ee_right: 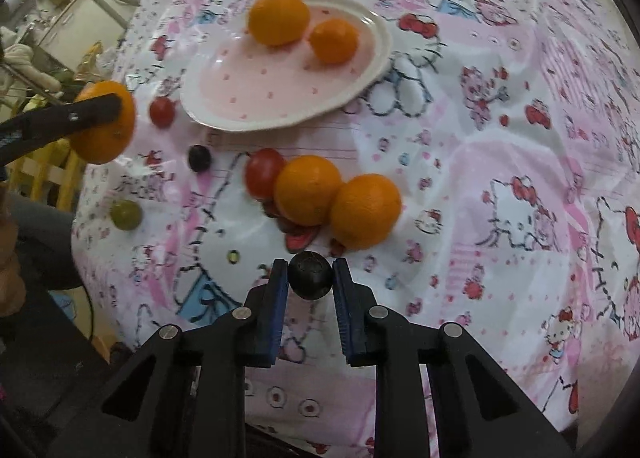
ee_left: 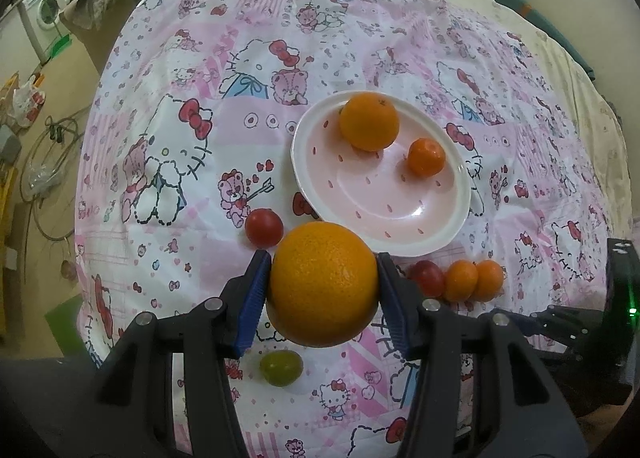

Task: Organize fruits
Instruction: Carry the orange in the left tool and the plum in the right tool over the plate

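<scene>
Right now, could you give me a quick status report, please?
Left tool shut on large orange, lifted near plate. Right tool shut on dark grape. Plate holds two oranges; path looks open.

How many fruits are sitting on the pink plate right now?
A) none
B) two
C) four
B: the plate holds one big orange and one smaller orange; the other fruits lie on the cloth or sit in the grippers.
</scene>
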The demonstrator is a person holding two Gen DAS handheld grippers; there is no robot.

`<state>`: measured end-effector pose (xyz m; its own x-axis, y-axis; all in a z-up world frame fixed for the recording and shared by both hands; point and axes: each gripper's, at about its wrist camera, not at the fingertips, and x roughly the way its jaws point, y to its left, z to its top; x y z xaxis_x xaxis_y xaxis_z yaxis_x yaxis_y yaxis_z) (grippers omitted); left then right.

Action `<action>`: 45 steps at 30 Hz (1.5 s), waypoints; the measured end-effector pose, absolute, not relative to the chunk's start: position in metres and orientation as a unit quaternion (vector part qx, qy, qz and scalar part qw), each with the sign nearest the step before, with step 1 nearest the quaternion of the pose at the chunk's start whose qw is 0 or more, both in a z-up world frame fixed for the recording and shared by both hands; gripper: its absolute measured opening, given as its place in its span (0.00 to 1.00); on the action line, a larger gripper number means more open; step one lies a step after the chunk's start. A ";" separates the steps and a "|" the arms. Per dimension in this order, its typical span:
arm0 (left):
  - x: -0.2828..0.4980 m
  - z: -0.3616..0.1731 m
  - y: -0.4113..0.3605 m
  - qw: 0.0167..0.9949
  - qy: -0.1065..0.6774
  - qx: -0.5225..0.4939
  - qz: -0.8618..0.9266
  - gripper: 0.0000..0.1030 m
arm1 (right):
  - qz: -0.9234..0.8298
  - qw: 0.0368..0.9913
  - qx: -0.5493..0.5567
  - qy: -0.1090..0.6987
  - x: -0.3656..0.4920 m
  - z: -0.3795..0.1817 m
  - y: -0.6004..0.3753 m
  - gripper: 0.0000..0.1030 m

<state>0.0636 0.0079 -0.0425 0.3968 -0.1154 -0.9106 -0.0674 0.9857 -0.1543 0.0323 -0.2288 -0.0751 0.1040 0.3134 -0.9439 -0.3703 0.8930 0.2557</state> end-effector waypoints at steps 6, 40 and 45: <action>0.064 -0.046 0.007 0.833 0.548 -0.072 -0.007 0.47 | 0.276 0.753 0.006 0.597 0.029 -0.053 -0.217 0.23; 0.108 -0.020 -0.005 0.854 0.518 -0.026 -0.031 0.47 | 0.244 0.844 0.158 0.451 0.109 0.023 -0.256 0.23; 0.124 -0.044 -0.011 0.843 0.536 -0.024 -0.041 0.47 | 0.240 0.835 0.158 0.469 0.136 0.011 -0.256 0.23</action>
<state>0.1237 -0.0114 -0.0437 0.4215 -0.0954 -0.9018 0.0434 0.9954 -0.0850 0.1364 -0.2559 0.0115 0.4457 0.5487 -0.7073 -0.2532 0.8351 0.4883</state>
